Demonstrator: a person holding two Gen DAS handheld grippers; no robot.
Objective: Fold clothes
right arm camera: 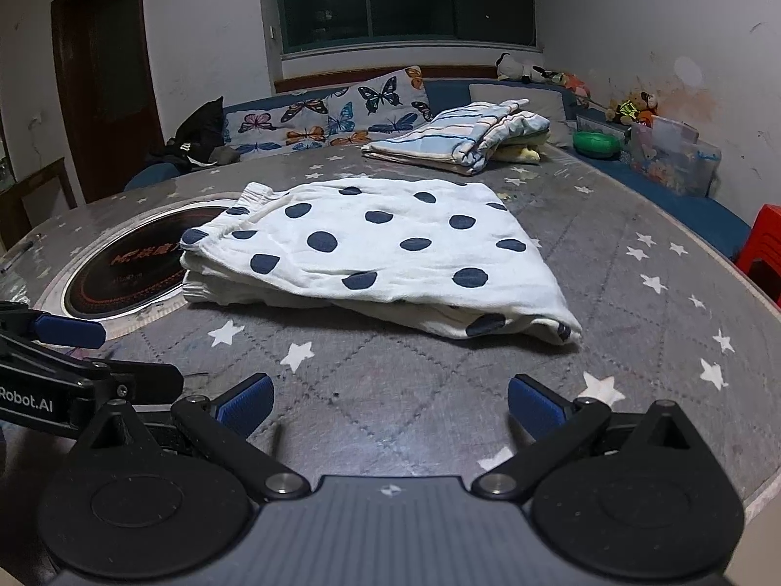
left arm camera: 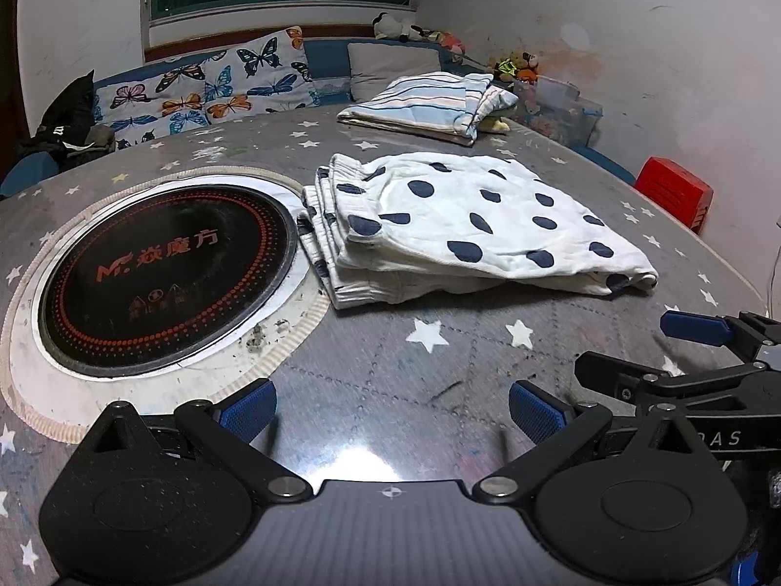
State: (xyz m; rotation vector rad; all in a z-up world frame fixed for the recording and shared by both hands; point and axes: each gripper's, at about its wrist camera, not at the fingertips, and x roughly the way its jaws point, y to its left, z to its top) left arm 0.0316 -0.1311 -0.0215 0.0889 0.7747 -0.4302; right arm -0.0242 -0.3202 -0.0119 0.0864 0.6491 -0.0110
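The dotted garment (right arm camera: 380, 254) lies folded in several layers in the middle of the table (right arm camera: 634, 322), its waistband end just over the rim of the round black cooker plate (left arm camera: 161, 273). I judge this piece is almost finished; what remains is perhaps one more fold or to carry it to the pile. For that I must reach forward and pinch the near edge on both sides. My left gripper (left arm camera: 390, 408) and my right gripper (right arm camera: 388, 403) rest low near the table edge, side by side, both with fingers spread wide and holding nothing. I count one dotted garment, one striped folded cloth (right arm camera: 463, 134) at the far side, two grippers, one cooker plate and one red stool (left arm camera: 676, 193)
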